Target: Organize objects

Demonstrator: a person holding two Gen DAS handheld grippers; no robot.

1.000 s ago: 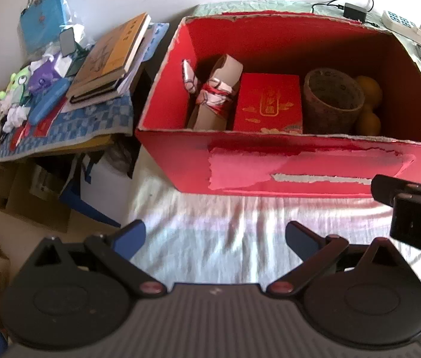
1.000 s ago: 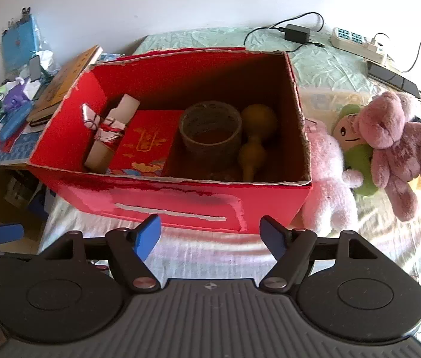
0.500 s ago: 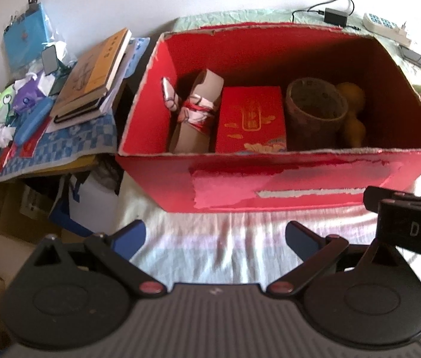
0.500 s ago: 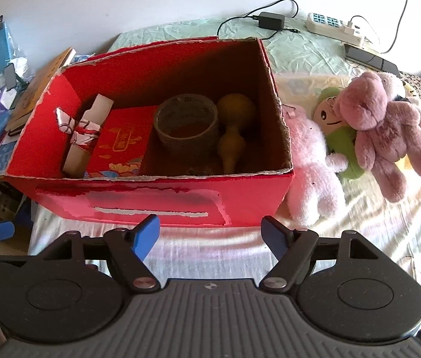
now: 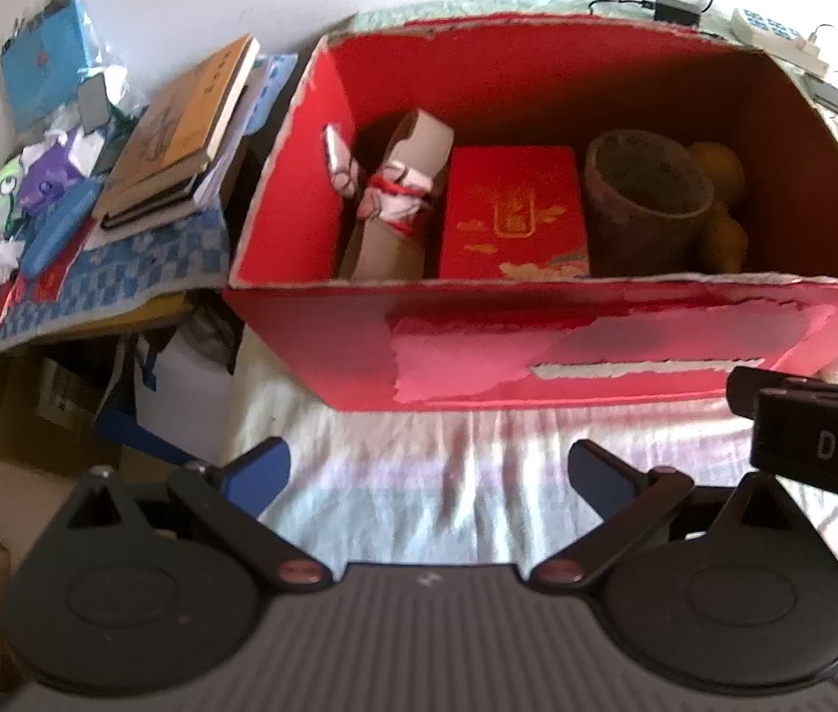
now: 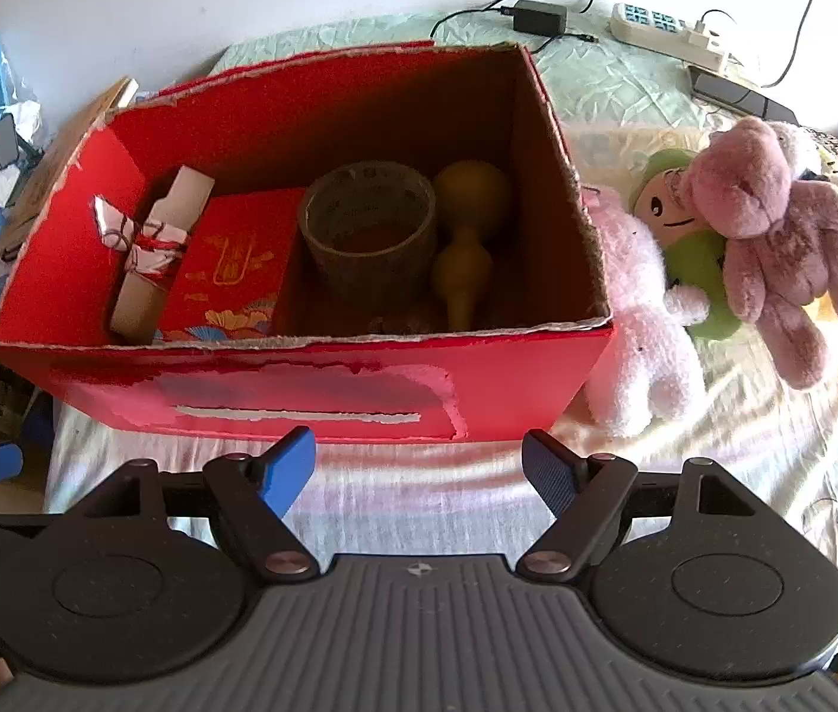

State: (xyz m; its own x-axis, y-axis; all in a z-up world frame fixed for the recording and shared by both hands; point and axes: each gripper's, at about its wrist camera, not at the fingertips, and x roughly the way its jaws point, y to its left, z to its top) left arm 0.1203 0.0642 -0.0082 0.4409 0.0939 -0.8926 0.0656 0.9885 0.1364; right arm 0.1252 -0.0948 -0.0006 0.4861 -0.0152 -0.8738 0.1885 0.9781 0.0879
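Bed [image 6: 431, 498]: pale striped sheet, white wall behind. Red box [image 6: 312, 382] on it, label torn off front; inside: scroll [image 6: 155, 252], red packet [image 6: 229, 267], tape roll [image 6: 368, 228], gourd [image 6: 466, 237]. Plush toys [image 6: 775, 237] just beside box, right. Books [image 5: 181, 130] on cluttered side surface, left. Left gripper [image 5: 428, 474], right gripper [image 6: 419, 469]: fingers apart, empty. "DAS" legible on right gripper's body.

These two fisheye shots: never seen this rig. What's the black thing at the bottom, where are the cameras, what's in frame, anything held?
No robot here: a person holds a two-finger gripper in each hand, each carrying a camera that looks along its fingers. The black shape below is that gripper's body.

Left gripper and right gripper are both open and hold nothing.

Both face a red box on a bed sheet. Inside it: a tied paper roll, a red packet, a tape roll, a gourd. Plush toys lie right of the box, books left.
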